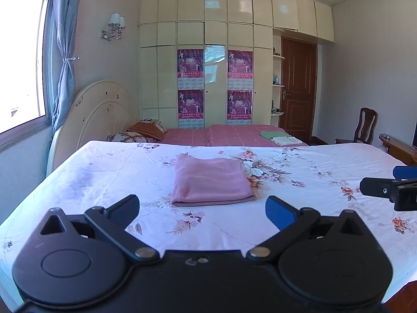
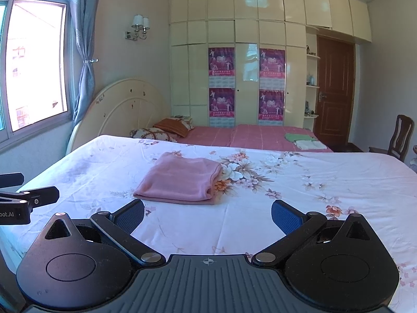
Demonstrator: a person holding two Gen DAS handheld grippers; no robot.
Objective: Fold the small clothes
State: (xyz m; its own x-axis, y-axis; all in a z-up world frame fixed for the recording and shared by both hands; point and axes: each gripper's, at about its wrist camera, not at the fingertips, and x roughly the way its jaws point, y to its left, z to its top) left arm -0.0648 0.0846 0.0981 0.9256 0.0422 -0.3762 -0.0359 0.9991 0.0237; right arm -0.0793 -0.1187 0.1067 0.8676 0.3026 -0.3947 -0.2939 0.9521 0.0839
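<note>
Soft matt pink cloth (image 1: pixel 209 181) on smooth floral cotton sheet (image 1: pixel 104 172).

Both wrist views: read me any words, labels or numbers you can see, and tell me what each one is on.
"oot.AI", cut off by the frame edge: on the left gripper body, in the right wrist view.
Posters on the wardrobe: a line of print, too small and blurred to read.
Nothing else is legible.

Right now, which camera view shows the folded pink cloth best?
The left wrist view: the folded pink cloth lies centered and square-on, all edges visible. The right wrist view shows it left of center, at an angle, revealing the stacked layers at its right end.
</note>
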